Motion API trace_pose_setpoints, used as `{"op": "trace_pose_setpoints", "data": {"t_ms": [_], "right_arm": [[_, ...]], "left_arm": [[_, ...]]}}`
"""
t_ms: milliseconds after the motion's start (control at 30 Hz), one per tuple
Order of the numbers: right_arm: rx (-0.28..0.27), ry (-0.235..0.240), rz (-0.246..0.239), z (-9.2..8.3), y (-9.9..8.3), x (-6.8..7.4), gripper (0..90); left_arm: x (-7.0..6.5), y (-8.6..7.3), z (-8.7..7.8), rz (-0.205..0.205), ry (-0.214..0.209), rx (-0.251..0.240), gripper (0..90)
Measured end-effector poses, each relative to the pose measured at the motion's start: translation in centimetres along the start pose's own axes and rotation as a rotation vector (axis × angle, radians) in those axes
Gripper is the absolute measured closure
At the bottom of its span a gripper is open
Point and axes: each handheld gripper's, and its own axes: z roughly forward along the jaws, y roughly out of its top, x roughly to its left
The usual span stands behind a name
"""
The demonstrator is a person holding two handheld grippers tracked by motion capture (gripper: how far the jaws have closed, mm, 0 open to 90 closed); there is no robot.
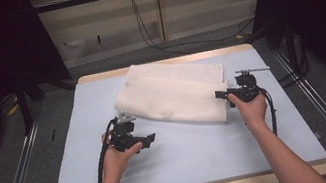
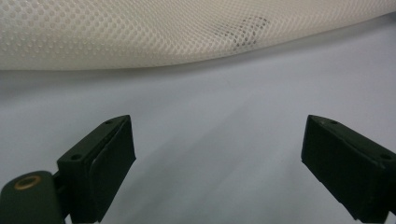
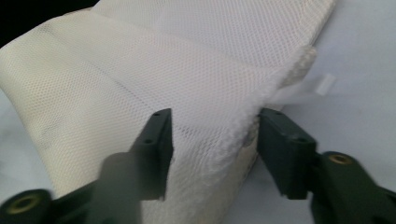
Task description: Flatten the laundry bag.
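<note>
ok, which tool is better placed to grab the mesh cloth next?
Right, probably. The right tool already straddles the mesh cloth's edge, jaws apart around a fold. The left tool is open over bare mat, short of the cloth.

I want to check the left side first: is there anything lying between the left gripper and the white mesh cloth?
No. In the left gripper view, bare grey mat separates the open left gripper from the mesh cloth.

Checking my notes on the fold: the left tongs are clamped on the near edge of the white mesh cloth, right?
Not quite. The left tongs are open over the bare mat, short of the white mesh cloth; the left gripper view shows it.
</note>
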Motion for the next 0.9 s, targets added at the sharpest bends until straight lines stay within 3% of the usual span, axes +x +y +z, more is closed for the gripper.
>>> {"op": "trace_pose_setpoints", "data": {"t_ms": [67,200,400,500,633,900], "right_arm": [[-0.006,-0.005,-0.012,-0.1,0.1,0.0,64.6],[-0.04,0.032,-0.093,-0.8,-0.1,0.3,82.0],[-0.082,0.093,-0.282,-2.2,-1.1,2.4,84.0],[-0.098,0.142,-0.37,-2.9,-1.9,3.9,84.3],[-0.075,0.188,-0.463,-3.5,-3.4,5.8,84.4],[-0.018,0.245,-0.571,-3.6,-6.1,7.2,84.5]], "left_arm": [[0.1,0.0,-0.1,-0.007,-0.008,-0.008,9.1],[0.1,0.1,-0.3,-0.021,-0.02,-0.025,9.5],[-0.4,0.3,-0.3,-0.037,-0.045,-0.032,9.7],[-0.3,0.2,-0.2,-0.068,-0.053,-0.028,7.6],[-0.3,0.3,-0.4,-0.083,-0.057,-0.037,5.3],[-0.6,0.6,-0.7,-0.107,-0.077,-0.055,2.8]]}}
